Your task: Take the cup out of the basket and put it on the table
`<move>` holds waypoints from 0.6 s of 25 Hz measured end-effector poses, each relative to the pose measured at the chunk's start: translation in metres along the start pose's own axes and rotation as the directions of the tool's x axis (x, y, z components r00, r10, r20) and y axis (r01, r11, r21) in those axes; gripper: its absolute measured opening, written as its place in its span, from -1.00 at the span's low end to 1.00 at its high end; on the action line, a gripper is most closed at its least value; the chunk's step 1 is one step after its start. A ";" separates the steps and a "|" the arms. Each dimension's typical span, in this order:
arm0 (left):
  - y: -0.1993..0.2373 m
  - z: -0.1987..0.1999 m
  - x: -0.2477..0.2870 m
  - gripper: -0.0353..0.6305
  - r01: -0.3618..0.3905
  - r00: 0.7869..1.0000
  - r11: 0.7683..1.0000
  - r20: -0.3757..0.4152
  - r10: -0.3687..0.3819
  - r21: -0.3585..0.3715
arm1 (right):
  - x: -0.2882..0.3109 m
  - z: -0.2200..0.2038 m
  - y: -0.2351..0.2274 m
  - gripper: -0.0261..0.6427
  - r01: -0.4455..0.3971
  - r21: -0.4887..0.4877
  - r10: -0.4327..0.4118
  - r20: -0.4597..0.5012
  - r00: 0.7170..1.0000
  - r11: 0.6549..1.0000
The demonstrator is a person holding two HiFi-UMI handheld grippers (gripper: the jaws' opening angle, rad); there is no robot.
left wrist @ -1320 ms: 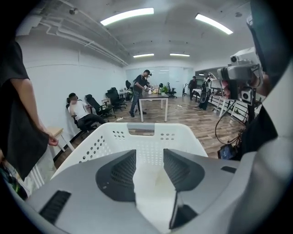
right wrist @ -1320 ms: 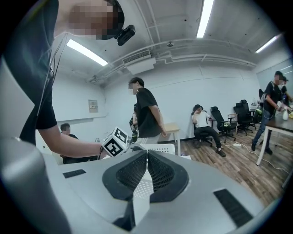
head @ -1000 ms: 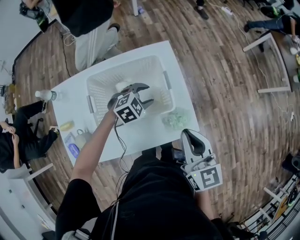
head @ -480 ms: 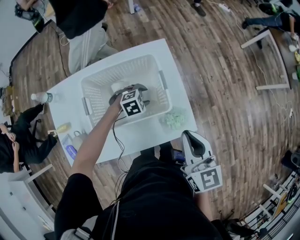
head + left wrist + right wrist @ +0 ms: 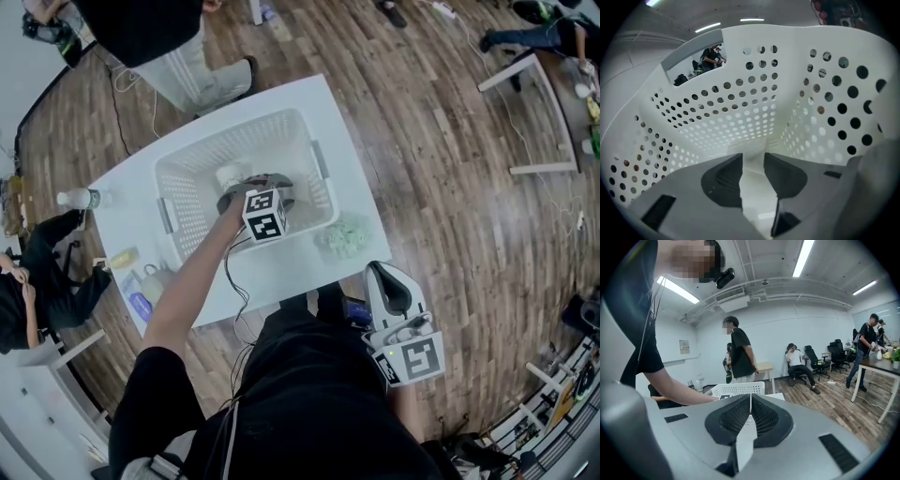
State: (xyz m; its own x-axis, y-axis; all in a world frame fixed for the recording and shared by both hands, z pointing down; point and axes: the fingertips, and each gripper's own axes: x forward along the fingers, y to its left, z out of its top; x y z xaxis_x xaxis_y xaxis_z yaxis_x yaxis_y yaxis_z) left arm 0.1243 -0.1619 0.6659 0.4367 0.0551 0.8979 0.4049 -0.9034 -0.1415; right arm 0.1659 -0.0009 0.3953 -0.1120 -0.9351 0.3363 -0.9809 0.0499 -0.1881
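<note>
inside basket point(image 5: 230, 129), fingers point(image 5: 723, 180) closing round cup point(image 5: 751, 169)

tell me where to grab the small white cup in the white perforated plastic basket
Take the cup across its upper sides, coming straight down: the basket's tall walls block any side approach. The left gripper's jaws are closing around it that way.

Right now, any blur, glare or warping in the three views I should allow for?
Head view: sharp, fisheye bends the table edges; white basket on white, low contrast. Left gripper view: heavy barrel warp, dark corners, basket holes crisp. Right gripper view: ceiling lights glare.
</note>
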 end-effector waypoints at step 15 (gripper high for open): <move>0.029 0.005 -0.019 -0.84 -0.139 0.990 0.989 0.012 0.140 -0.060 | -0.004 0.002 0.000 -0.84 -0.012 -0.010 0.012 0.012 1.000 1.000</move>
State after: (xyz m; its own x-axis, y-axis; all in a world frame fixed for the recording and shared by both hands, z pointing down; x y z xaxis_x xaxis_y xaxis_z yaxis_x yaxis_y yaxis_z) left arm 0.1315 -0.1865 0.6426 0.4990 -0.0662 0.8641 0.2914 -0.9262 -0.2392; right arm 0.1668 0.0023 0.3917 -0.1219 -0.9384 0.3232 -0.9811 0.0645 -0.1827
